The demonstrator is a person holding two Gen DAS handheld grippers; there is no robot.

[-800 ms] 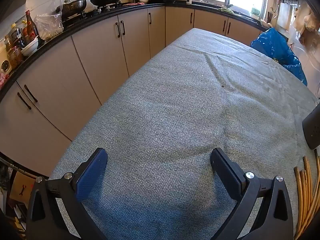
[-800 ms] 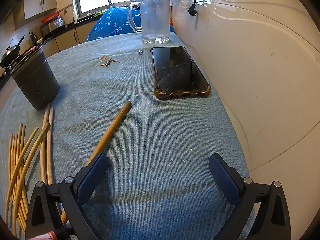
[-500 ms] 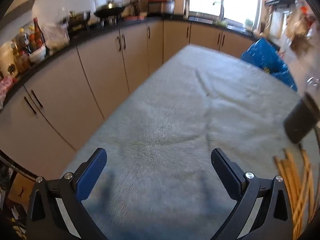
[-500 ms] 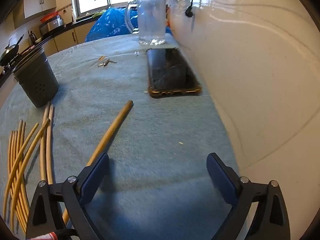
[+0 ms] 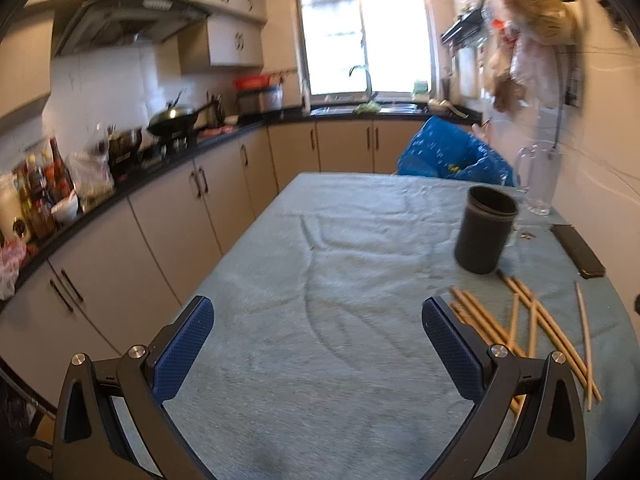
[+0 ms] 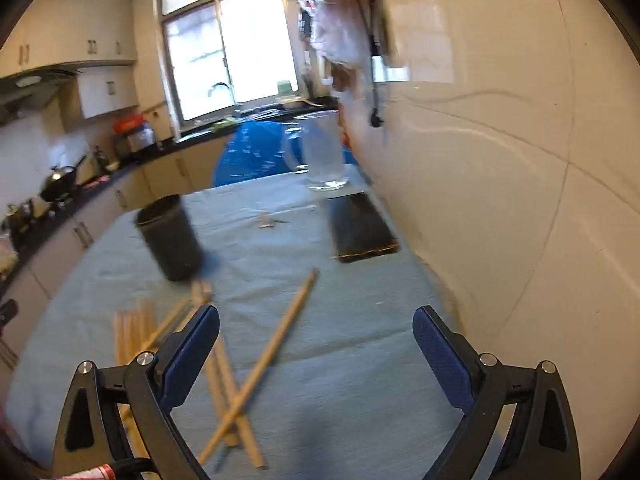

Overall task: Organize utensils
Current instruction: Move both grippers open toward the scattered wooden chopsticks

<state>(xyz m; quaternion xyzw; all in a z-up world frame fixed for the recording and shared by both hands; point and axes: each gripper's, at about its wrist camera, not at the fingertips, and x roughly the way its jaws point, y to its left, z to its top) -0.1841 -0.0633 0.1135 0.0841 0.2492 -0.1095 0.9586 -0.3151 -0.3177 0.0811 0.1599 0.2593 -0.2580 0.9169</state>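
- Left wrist view: the left tool (image 5: 316,344) stands wide, with nothing between its blue pads, and points down at bare cloth on the surface (image 5: 320,264).
- The chopsticks (image 5: 532,328) lie loose on the cloth to the right of this tool, just past its right finger. Most run with their long axis away from the camera, a few fanned apart.
- The dark cup (image 5: 484,232) stands upright beyond the far ends of the chopsticks, well ahead and to the right. A phone (image 5: 578,250) lies near the right edge.
- Right wrist view: the right tool (image 6: 316,344) is also spread wide and holds nothing.
- The chopsticks (image 6: 224,368) lie under and just ahead of its left finger, and one of them (image 6: 276,348) slants across the rest, toward the phone (image 6: 362,226).
- The cup (image 6: 170,238) stands ahead and to the left, with a clear jug (image 6: 320,156) further back by the wall.
- Judgement: the right tool looks nearer to the pile. The coming grasp probably needs its fingers set across the sticks' long axis, then a carry forward and left to the cup.
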